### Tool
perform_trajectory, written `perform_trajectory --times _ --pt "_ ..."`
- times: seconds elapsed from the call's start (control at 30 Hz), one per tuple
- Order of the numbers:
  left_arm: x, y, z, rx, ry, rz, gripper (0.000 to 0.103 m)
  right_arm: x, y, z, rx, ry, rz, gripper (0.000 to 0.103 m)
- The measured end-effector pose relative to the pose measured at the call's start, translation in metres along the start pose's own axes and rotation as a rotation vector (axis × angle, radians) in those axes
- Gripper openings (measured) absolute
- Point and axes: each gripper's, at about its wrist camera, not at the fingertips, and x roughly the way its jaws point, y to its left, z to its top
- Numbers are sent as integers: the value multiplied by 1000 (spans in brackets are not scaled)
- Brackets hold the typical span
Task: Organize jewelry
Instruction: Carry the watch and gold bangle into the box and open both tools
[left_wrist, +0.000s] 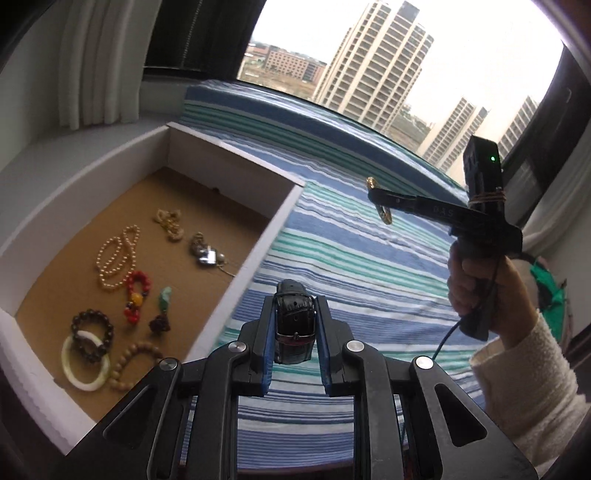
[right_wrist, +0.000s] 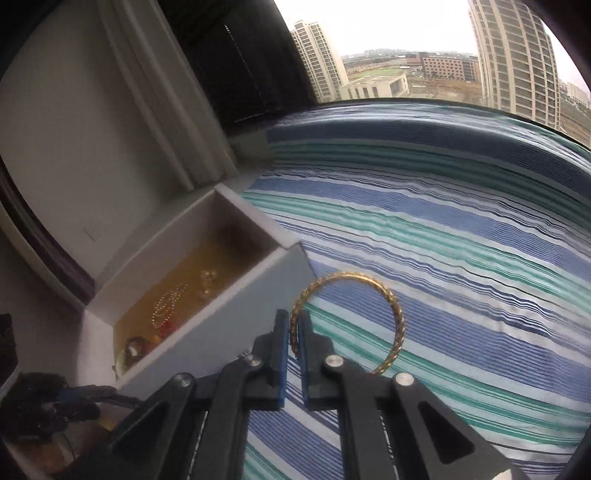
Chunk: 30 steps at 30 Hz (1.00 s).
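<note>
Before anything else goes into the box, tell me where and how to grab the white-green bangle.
Take the white-green bangle by its near-left arc, coming straight down with one claw finger inside the ring and one outside. It lies flat on the box floor, so no side edge offers itself, and the dark bead bracelet overlaps its far side.

**Gloss and Gilt Above Striped Cotton**

Glossy black leather watch strap (left_wrist: 294, 314) and textured gold metal bangle (right_wrist: 392, 317) hover over matt striped cloth bedding (left_wrist: 354, 258); beside it, the white box (left_wrist: 236, 275) shows a matt cardboard floor.
</note>
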Motion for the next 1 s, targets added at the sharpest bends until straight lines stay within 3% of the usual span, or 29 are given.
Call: perform_trajectory --times 0.13,0.3,0.53,0.57,0.63,0.67,0.73,0.8,0.9,1.0 --pt "-30 59 13 -70 -82 182 19 29 86 19 -100 7 151 5" --pt "1 119 10 -143 -22 332 19 100 161 22 -205 129 183 5" --pt "50 141 -25 -173 143 322 22 183 187 -12 -256 375 42 9" --pt "51 137 -27 -160 140 327 25 189 189 -15 -254 387 18 10" --pt "48 129 -29 -131 123 368 54 187 185 -18 -245 384 -5 14" --pt "44 124 -28 -122 104 395 63 183 183 -18 -239 376 -7 17" --pt "35 114 -25 -101 48 453 87 174 186 -13 -237 340 -30 37" --pt "22 105 -21 -66 -18 529 101 157 190 -9 -246 290 -42 48" --pt "7 90 -17 -53 -106 676 102 132 191 -3 -253 212 -81 68" --pt "-4 88 -14 -101 -135 723 102 106 188 -1 -265 145 -108 73"
